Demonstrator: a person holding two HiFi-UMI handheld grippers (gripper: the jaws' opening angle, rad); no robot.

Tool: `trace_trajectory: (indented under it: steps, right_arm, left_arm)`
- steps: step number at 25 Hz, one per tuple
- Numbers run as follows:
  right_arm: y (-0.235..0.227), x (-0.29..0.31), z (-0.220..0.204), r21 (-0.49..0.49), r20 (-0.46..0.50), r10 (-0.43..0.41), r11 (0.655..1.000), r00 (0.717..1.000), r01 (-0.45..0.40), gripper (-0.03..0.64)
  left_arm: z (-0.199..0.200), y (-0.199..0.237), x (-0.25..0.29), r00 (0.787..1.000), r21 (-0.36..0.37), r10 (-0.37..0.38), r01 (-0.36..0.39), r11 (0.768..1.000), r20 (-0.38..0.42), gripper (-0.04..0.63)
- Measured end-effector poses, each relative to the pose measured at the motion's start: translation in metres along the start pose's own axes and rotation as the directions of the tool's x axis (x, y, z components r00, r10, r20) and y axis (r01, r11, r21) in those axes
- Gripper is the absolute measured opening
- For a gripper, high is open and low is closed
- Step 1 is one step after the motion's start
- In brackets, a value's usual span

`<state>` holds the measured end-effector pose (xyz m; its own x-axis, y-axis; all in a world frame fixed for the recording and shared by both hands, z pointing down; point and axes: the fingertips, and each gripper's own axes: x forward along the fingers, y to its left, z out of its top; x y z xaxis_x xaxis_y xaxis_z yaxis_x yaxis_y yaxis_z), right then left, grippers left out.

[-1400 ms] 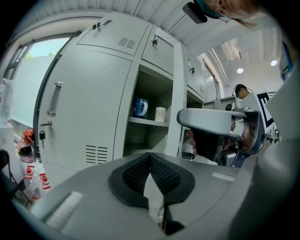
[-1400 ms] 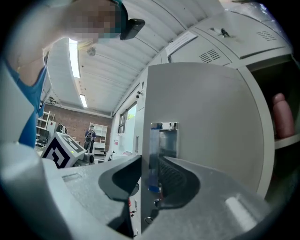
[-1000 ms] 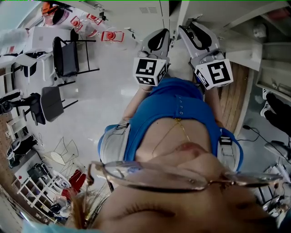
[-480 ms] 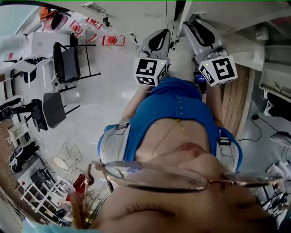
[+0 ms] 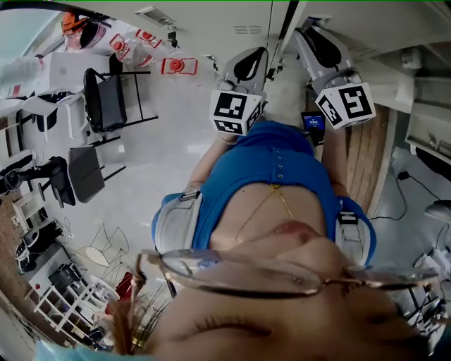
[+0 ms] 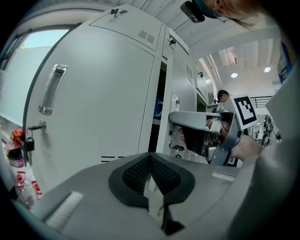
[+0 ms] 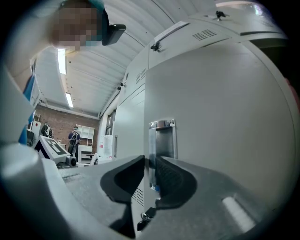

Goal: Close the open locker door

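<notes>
Lockers (image 5: 204,21) run along the top of the head view. The open locker door (image 5: 317,10) stands just right of a dark gap (image 5: 285,21). The left gripper (image 5: 255,58) reaches up just left of that door and the right gripper (image 5: 310,41) is close in front of it. The person's blue top (image 5: 275,176) lies below the door, and black chairs (image 5: 106,99) stand well to its left on the pale floor (image 5: 169,148). In the left gripper view, the left gripper (image 6: 150,157) has its jaws pressed together with nothing between them. Beyond them the locker door (image 6: 176,84) is ajar and seen nearly edge-on. The gap (image 6: 159,108) is just to its left, and further left is a shut door (image 6: 103,93) with a long handle (image 6: 51,89) and a padlock (image 6: 29,143). The right gripper (image 6: 211,136) shows just right of the locker door. In the right gripper view, the right gripper (image 7: 150,161) has its jaws a little apart, and they have just been closing. The recessed handle (image 7: 161,140) of the locker door (image 7: 225,112) shows in the slot between them, and whether the pads touch it cannot be told. Far left of the door, a person (image 7: 74,138) stands by a brick wall (image 7: 56,122).
</notes>
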<state>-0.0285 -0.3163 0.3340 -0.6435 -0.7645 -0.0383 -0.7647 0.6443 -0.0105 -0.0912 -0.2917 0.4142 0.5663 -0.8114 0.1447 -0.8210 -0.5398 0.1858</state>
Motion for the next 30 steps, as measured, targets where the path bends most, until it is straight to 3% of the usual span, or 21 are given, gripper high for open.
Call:
trace_trajectory:
  steps: [14, 30]
  right_arm:
    - [-0.011, 0.015, -0.001, -0.002, 0.015, -0.049, 0.999, 0.999, 0.049, 0.061]
    - [-0.025, 0.029, -0.008, -0.03, 0.031, -0.195, 0.98, 0.98, 0.196, 0.047]
  left_arm:
    - [0.0, 0.009, 0.005, 1.0, -0.001, -0.03, 0.03, 1.0, -0.005, 0.0]
    - [-0.003, 0.017, 0.003, 0.999, -0.012, -0.039, 0.039, 0.999, -0.011, 0.0]
